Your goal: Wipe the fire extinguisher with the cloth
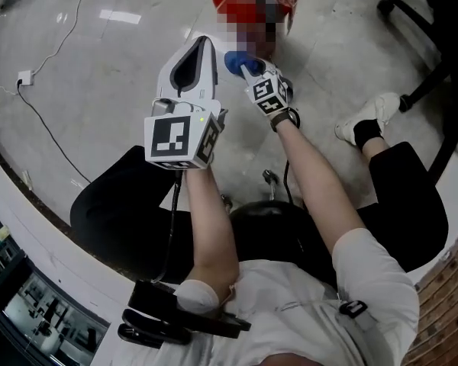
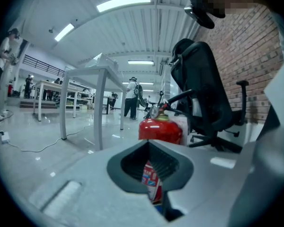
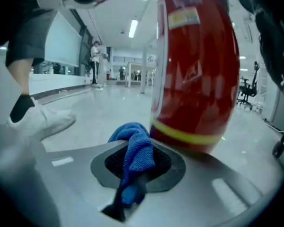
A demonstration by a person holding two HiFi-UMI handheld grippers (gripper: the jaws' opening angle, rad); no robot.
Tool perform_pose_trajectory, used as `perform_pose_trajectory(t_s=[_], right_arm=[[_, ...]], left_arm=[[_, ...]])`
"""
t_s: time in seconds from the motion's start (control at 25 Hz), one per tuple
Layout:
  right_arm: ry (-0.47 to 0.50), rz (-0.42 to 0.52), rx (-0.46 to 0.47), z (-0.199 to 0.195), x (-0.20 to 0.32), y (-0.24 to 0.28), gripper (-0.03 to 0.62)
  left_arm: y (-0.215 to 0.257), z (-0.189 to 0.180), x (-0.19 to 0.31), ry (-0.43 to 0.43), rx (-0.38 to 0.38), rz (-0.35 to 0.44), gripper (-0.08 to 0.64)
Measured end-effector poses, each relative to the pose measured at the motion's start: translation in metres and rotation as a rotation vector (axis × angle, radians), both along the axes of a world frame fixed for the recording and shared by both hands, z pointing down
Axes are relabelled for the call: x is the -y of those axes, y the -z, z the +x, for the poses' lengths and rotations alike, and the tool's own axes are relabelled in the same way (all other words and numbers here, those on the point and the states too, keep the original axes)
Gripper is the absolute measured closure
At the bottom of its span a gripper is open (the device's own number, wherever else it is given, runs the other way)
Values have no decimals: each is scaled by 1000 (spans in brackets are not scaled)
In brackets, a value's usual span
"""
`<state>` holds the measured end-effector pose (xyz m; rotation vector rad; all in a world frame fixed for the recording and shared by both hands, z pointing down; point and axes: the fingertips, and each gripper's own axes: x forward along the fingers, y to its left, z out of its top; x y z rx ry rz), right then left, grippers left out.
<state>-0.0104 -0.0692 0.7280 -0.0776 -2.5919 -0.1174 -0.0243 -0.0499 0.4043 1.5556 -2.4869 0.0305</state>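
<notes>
Left tongs (image 1: 204, 46) hang closed, empty; right tongs (image 3: 132, 174) pinch the cloth (image 3: 135, 148) beside the fire extinguisher (image 3: 199, 70). Pushing hard unbraced could tip it.

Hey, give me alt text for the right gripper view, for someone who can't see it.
The right gripper has its jaws shut on a bunched blue cloth, close to the base of a red fire extinguisher that fills the upper right. A white shoe rests on the glossy floor at left.
</notes>
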Motion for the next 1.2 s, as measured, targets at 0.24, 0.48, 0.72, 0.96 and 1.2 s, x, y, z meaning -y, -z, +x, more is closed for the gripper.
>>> perform_pose_trajectory(t_s=[0.24, 0.48, 0.72, 0.96, 1.2], right_arm=[[-4, -92, -183, 18, 17, -58, 531], [-297, -437, -54, 42, 53, 12, 525], [-275, -471, 369, 73, 83, 209, 525], [-210, -494, 623, 83, 95, 322, 523], [-123, -386, 638, 54, 81, 331, 523]], left_arm=[[-15, -17, 1, 64, -25, -32, 560], [5, -13, 0, 155, -16, -6, 560], [31, 11, -10, 250, 1, 78, 560], [43, 51, 1, 260, 29, 86, 560], [59, 74, 10, 248, 58, 94, 560]])
